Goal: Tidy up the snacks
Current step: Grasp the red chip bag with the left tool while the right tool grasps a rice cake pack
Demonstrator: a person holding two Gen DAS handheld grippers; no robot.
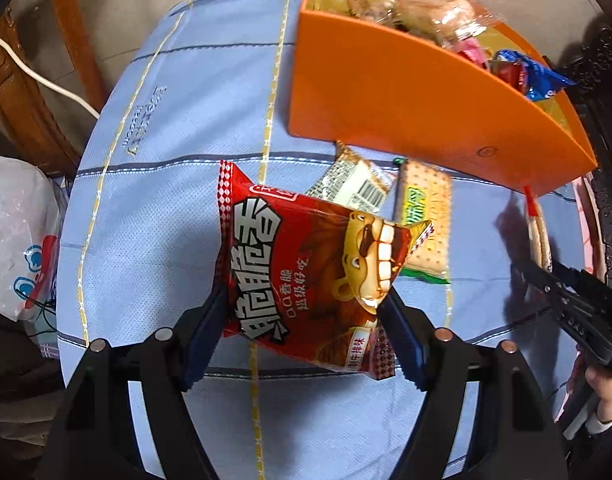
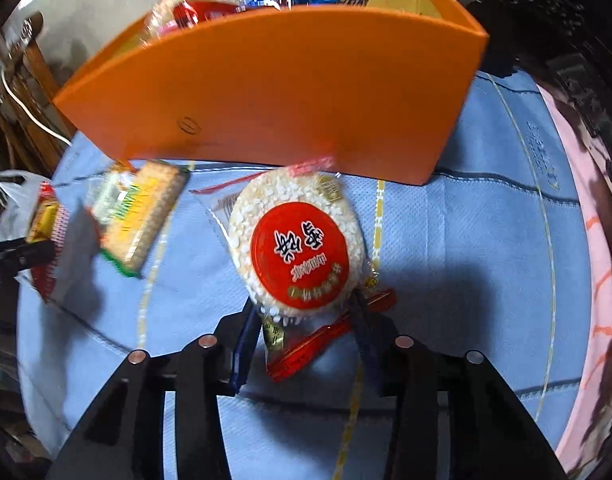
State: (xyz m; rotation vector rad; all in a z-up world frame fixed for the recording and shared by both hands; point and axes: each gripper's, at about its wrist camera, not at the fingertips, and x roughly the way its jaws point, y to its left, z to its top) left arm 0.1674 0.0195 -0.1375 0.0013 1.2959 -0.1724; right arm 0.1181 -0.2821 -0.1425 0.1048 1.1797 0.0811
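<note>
While your left gripper [image 1: 302,320] pinches the red snack bag [image 1: 306,276] at both sides, lifted above the blue cloth [image 1: 146,208] of the desk, your right gripper [image 2: 306,336] has its jaws clamped on the wrapper of the round rice cracker [image 2: 296,240]. That cracker sits just in front of the orange box [image 2: 286,96], which already holds several wrapped snacks. Between the two grippers, a biscuit packet [image 2: 140,216] lies flat on the cloth, with a smaller barcoded packet [image 1: 356,184] just beside it.
</note>
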